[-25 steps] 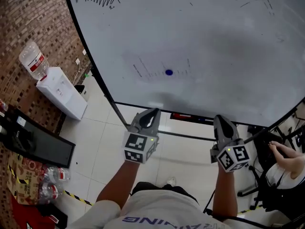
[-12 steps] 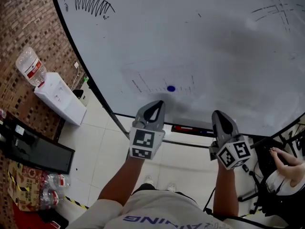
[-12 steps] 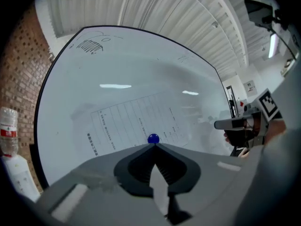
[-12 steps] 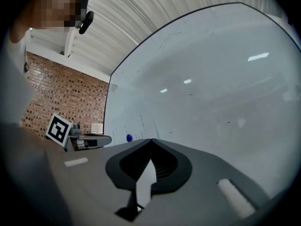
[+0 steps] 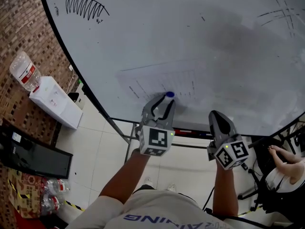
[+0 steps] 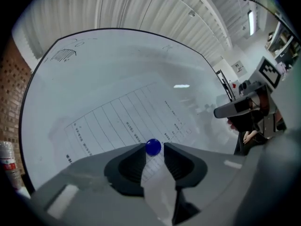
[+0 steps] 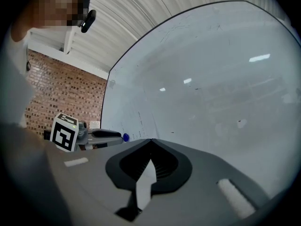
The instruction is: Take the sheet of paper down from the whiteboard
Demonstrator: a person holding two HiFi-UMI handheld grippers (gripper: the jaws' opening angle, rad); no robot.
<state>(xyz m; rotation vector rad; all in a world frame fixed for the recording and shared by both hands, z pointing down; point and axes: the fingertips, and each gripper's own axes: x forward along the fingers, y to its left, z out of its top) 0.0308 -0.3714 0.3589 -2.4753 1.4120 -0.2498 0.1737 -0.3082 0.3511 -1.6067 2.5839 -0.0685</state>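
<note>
A white printed sheet of paper (image 5: 157, 81) hangs on the whiteboard (image 5: 200, 37), pinned by a round blue magnet (image 5: 169, 95). My left gripper (image 5: 165, 100) points level at the board. Its jaws are opening, and the left gripper view shows the magnet (image 6: 153, 147) between my left gripper's (image 6: 153, 150) tips, over the paper (image 6: 123, 122). The pads do not clearly press on it. My right gripper (image 5: 215, 115) hangs shut and empty to the right, short of the board. In the right gripper view my right gripper (image 7: 151, 140) shows closed tips, with the left gripper (image 7: 106, 134) and magnet (image 7: 125, 137) to its left.
A marker ledge (image 5: 190, 130) runs under the board. On the left, by a brick wall, stand a white water dispenser (image 5: 51, 102) with a bottle (image 5: 24, 71), a dark screen (image 5: 28, 155) and packed bottles (image 5: 45, 202). A seated person's hand (image 5: 283, 159) shows at the right.
My left gripper has moved up and forward to the blue magnet, rolled a little, and its jaws have parted around it. The right gripper has drifted slightly toward the board, still shut.
</note>
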